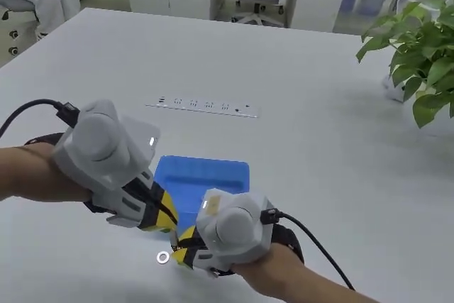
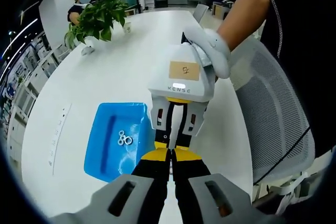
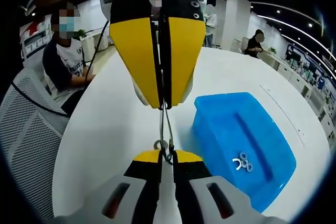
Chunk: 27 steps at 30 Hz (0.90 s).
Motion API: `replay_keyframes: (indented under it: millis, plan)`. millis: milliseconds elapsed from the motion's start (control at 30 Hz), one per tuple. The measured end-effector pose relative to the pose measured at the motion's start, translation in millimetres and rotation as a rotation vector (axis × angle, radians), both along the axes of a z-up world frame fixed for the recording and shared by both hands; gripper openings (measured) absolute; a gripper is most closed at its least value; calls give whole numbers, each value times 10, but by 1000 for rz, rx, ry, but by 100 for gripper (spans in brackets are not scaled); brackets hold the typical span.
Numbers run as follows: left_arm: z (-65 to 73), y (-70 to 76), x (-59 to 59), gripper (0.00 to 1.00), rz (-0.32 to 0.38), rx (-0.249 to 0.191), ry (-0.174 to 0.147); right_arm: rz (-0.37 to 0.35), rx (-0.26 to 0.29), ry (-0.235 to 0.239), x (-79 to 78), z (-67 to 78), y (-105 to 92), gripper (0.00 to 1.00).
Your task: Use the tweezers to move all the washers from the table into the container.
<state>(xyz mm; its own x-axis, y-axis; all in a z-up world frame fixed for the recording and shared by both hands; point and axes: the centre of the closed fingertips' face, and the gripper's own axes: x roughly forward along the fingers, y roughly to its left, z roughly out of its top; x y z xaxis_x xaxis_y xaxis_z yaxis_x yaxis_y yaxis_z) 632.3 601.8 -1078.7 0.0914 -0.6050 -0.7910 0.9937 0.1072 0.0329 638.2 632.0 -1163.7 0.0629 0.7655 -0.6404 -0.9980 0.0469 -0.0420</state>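
One washer (image 3: 159, 144) lay on the white surface (image 3: 105, 129) just beside the blue container (image 3: 220, 124), at the tips of the tweezers (image 3: 164, 124). Other washers (image 3: 242, 164) sat inside the container. The left tool (image 3: 163, 103) was clamped on the tweezers' upper end, and the right tool (image 3: 167, 157) was nearly closed about the tines. The pinch probably needed a gentle, even squeeze with the tips astride the ring's edge, then a straight lift over the container's wall.

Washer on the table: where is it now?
Head view: the washer lies on the table just left of the right gripper, nearer the person than the blue container. Right gripper view: beside the tweezers.
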Motion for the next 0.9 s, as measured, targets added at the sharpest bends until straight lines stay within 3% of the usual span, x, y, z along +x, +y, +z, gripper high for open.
replay_keyframes:
  millis: [400,900]
  plan:
    - [33,27,-36,5,-3,8,2,10,-10,-1,-27,33,0,8]
    - [335,1,-25,5,-31,16,-3,-15,19,0,-22,346,-28,8]
